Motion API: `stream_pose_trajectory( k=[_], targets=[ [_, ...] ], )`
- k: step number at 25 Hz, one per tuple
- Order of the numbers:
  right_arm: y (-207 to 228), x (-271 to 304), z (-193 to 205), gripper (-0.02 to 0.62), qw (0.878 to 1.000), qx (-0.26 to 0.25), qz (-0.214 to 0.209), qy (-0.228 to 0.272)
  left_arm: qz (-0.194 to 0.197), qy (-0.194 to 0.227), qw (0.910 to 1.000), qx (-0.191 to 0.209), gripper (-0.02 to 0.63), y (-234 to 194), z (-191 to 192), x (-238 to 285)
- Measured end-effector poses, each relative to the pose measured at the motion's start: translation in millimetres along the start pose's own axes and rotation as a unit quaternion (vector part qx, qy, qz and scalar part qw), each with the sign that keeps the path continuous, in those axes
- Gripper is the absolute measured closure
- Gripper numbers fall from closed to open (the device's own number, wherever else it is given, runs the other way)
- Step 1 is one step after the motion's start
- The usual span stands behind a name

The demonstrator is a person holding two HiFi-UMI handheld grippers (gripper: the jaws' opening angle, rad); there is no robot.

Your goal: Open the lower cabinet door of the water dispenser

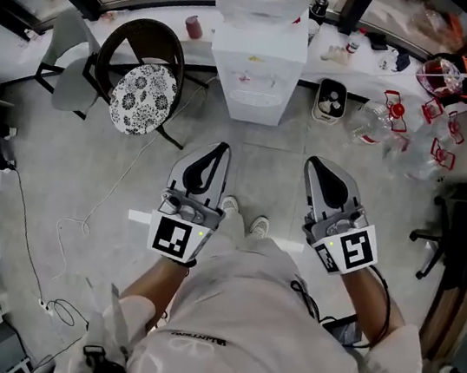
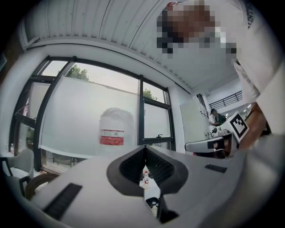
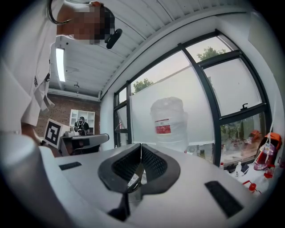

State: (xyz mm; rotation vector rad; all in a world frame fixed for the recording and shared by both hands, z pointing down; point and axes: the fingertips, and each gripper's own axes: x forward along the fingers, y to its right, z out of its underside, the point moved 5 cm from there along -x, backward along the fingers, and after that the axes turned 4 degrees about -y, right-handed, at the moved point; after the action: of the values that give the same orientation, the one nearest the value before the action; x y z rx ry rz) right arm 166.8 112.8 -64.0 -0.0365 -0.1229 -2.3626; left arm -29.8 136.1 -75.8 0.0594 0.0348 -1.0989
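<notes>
Lower the left hand-held gripper (image 1: pixel 219 153) or the right hand-held gripper (image 1: pixel 316 166) and spread it before reaching for the door edge. Both pressed together now, pinching nothing, touching nothing. Ahead and well apart, on the floor: the water dispenser (image 1: pixel 256 71), its lower cabinet door hidden from above.

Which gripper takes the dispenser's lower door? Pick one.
Left, probably. The left gripper lines up nearly with the water dispenser; the right gripper sits off to its side. Both are shut, empty, short of it.
</notes>
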Motion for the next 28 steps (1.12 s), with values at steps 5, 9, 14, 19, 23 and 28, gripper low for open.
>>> stream_pose_trajectory(
  k=[5,9,14,19,23,28],
  targets=[
    [2,24,2,0.580,1.000,0.011,0.025,-0.006,0.028,0.002,0.9996,-0.006,0.604,-24,0,14],
    [2,53,20,0.580,1.000,0.013,0.025,-0.005,0.043,-0.007,0.9990,-0.011,0.604,-44,24,22],
    [12,91,69,0.580,0.999,0.029,0.015,-0.008,0.038,-0.013,0.9988,-0.029,0.604,-61,77,39],
    [53,124,154,0.580,1.000,0.027,-0.006,0.002,0.052,-0.013,0.9986,0.000,0.604,-60,177,69],
    [104,150,256,0.580,1.000,0.023,-0.009,0.012,0.059,-0.006,0.9975,0.039,0.604,-58,294,115],
    [161,188,415,0.580,1.000,0.017,-0.020,0.002,0.058,0.006,0.9971,0.049,0.604,-57,441,176]
  ],
)
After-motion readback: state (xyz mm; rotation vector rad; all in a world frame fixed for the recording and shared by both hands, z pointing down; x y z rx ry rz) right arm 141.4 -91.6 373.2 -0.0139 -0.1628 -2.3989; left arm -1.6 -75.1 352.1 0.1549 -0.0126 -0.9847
